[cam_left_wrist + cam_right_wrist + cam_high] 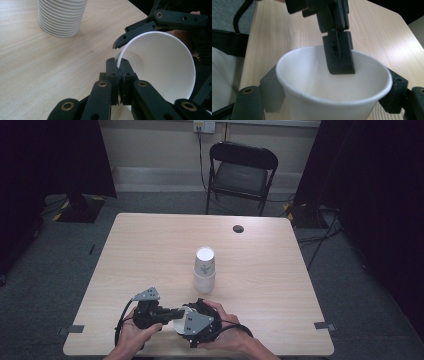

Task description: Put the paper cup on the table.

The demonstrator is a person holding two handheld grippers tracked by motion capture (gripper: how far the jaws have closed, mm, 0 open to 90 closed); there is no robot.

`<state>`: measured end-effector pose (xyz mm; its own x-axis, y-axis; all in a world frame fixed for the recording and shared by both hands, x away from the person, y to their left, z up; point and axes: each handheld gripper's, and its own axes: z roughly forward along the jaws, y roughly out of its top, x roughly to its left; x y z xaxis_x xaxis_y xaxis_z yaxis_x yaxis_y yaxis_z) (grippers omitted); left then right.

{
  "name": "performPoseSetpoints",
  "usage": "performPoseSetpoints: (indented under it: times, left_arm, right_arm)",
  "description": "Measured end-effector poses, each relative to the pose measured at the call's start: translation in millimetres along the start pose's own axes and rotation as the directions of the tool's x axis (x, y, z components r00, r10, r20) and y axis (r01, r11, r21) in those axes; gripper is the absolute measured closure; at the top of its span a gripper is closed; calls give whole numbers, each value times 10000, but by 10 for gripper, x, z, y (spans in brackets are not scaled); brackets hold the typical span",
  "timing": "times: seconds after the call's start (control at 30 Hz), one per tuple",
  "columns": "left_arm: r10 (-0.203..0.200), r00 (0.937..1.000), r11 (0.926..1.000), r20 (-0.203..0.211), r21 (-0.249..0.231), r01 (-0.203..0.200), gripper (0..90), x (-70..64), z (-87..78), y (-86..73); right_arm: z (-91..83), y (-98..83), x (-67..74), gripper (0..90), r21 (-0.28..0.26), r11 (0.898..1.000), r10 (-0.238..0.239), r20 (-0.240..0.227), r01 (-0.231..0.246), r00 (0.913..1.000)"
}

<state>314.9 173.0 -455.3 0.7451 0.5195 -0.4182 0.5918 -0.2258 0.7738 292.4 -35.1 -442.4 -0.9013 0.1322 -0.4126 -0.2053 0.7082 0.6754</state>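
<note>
You are holding a paper cup point(332, 82) at the table's point(260, 250) near edge: right gripper point(332, 100) clamping around its body, left gripper point(119, 75) pinching its rim. Thin, light, crushable walls, probably; squeeze gently, and favor the rolled rim.

Both grippers are matt black, with brass-ringed pivot holes on the jaws, grey three-cornered top plates and black cables.

Cup stack point(204, 268) mid-table — behind a single cup point(178, 324) (near edge) — chair point(242, 171) beyond the table point(270, 280).
</note>
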Motion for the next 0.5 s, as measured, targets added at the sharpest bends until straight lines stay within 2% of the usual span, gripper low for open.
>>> performPoseSetpoints:
  times: [0.13,0.3,0.43,0.5]
  left_arm:
    - [-47,10000,10000,-39,32,47,880,10,16,2]
    - [270,9993,9996,-247,-48,-271,876,-14,29,16]
    - [310,9992,9995,-235,-89,-312,868,-8,37,25]
    - [346,9991,9992,-236,-175,-350,859,-10,33,31]
  right_arm:
    - [0,-9,-12,248,60,10000,65,-64,-65,10000]
    - [-1,-33,-41,255,-69,9984,562,-106,-563,9984]
    - [-15,-44,-53,267,-149,9981,596,-114,-598,9982]
    - [-29,-63,-74,285,-214,9967,781,-217,-785,9967]
